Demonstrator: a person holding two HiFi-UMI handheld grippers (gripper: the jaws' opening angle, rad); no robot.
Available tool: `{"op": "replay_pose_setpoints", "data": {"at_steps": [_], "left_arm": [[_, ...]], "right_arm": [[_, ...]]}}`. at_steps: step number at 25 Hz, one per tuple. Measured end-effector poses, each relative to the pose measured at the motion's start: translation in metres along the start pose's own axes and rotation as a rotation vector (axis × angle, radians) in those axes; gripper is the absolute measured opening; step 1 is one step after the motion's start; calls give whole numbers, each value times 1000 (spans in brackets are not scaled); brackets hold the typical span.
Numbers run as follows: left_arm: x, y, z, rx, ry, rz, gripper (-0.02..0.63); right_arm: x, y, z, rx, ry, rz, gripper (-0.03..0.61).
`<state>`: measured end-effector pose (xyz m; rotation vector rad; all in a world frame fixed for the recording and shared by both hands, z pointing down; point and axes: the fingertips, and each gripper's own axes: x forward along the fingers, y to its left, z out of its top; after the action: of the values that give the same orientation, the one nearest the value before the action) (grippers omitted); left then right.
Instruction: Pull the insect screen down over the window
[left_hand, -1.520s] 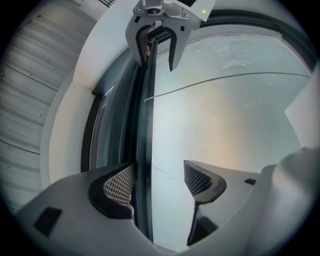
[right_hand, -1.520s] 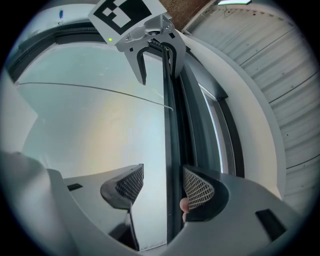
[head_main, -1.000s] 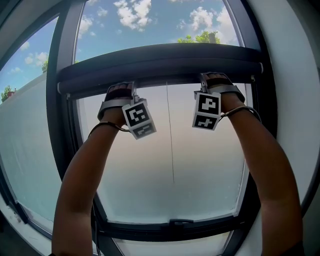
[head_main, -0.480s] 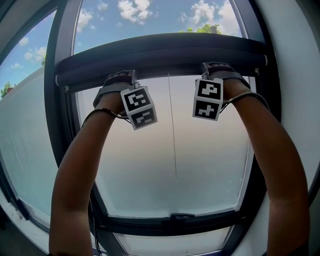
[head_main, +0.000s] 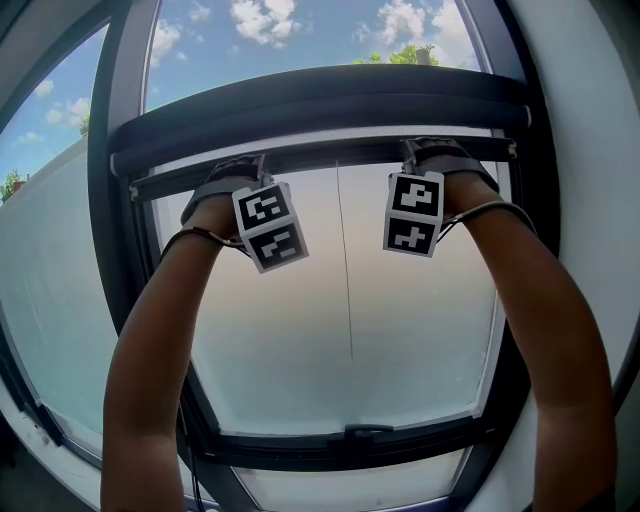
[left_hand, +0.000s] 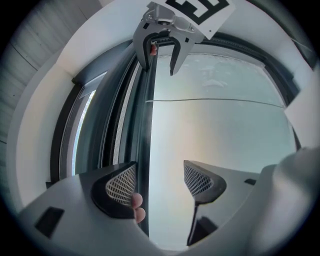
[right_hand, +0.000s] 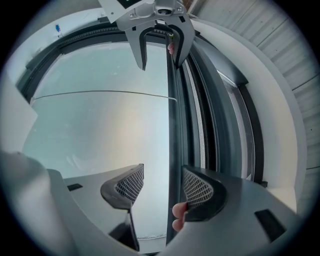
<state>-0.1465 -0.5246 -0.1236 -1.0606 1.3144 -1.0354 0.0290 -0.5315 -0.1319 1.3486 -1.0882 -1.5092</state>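
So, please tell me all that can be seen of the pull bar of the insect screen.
The pull bar is a slim dark rail, metal by its look, spanning the window just below the dark roller housing. A narrow strip of mesh shows above it. It passes between the open jaws of the left tongs and the right tongs, close to one jaw of each.

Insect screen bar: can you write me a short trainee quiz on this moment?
1. True or false: the pull bar has reached the window's bottom rail.
2. In its own view, the left gripper has jaws that are: A) pressed together; B) apart, with the bar running between them; C) out of view.
3. Short answer: counting the right gripper, how many grippers are at the bar?

Key: 1 false; 2 B; 3 two.
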Motion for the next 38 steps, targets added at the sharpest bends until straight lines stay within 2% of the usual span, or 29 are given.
{"op": "replay_pose_setpoints", "data": {"at_steps": [5,13,20,26,30,33,38], "left_arm": [[-6,-19,-3,-8,-13,-75,292],[-17,-55,-4,8,-9,-126,291],[-24,-82,-1,-63,-48,-145,291],[-27,-93,-1,-44,-40,-154,291],[-34,-118,2,-50,-43,-189,291],[-37,-134,4,-17,-36,-202,291],[-44,-153,2,-19,-30,-244,291]], "right_arm": [[-5,15,4,11,-12,4,225],[-18,48,4,-1,-3,67,225],[-26,78,5,-8,-19,107,227],[-31,89,6,2,-18,124,227],[-39,115,4,-4,-33,154,226],[-44,129,2,-4,-42,160,225],[-51,146,8,69,-66,180,226]]}}
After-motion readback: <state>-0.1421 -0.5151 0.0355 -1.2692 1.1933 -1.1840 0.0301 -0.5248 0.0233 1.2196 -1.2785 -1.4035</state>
